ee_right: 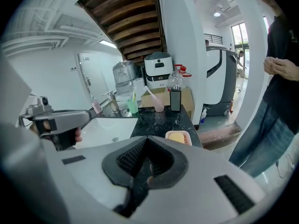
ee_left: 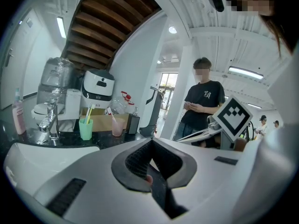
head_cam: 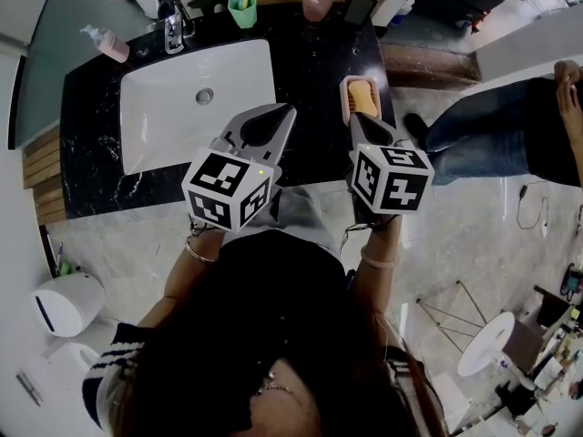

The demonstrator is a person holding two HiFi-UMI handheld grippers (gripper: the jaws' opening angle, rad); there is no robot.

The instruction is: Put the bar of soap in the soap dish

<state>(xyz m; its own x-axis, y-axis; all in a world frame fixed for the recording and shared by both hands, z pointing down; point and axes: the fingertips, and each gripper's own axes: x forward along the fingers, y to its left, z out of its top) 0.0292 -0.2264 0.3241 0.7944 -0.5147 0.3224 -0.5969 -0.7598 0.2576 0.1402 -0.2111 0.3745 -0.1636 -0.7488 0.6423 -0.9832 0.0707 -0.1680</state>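
Observation:
An orange bar of soap (head_cam: 363, 97) lies in the pink soap dish (head_cam: 346, 93) at the right end of the black marble counter (head_cam: 310, 71); in the right gripper view the soap (ee_right: 176, 137) shows just beyond my jaws. My right gripper (head_cam: 357, 118) hovers at the dish's near edge, shut, with nothing between its jaws (ee_right: 147, 139). My left gripper (head_cam: 284, 109) is held over the counter's front by the white sink (head_cam: 182, 107), its jaws closed to a point and empty (ee_left: 151, 141).
Along the back of the counter stand a faucet (head_cam: 170, 21), a green cup with toothbrushes (head_cam: 242, 9), a pink cup (head_cam: 318, 3), a black dispenser (head_cam: 359, 3) and a pink bottle (head_cam: 107, 42). A person in jeans (head_cam: 483, 135) stands right of the counter.

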